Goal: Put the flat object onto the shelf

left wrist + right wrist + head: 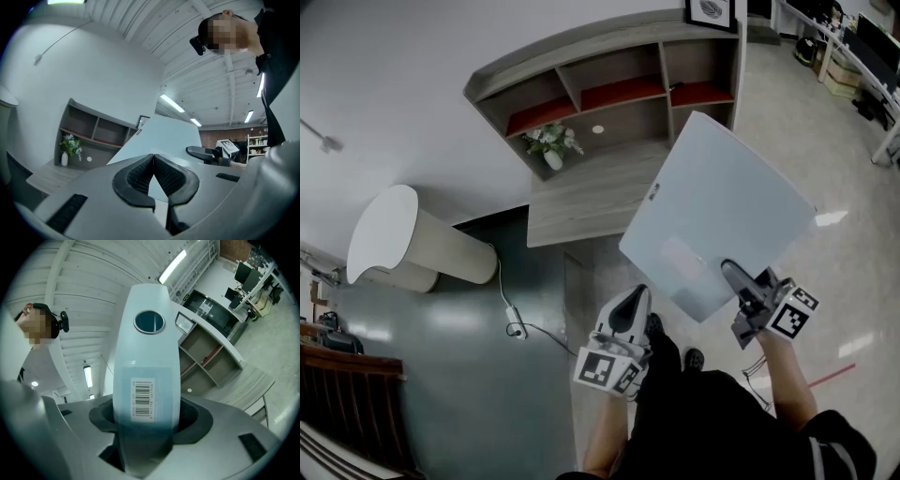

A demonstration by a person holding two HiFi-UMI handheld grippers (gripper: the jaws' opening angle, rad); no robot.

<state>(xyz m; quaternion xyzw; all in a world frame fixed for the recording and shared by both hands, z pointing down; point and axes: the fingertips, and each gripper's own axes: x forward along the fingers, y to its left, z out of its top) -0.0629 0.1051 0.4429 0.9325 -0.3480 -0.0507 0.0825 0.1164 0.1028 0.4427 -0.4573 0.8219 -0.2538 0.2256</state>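
Pale-blue and thin, the flat object (712, 206) is held in the air by its near end in the right gripper (737, 278). The jaws stand fairly wide, clamped on it at either side of a barcode label (142, 399). The board rises tilted ahead of that gripper. To its left, near the board's lower edge, the left gripper (630, 302) has its jaws closed together on nothing. Beyond lie a grey desk (581, 197), then the shelf (609, 84) with a vase of flowers (551, 145).
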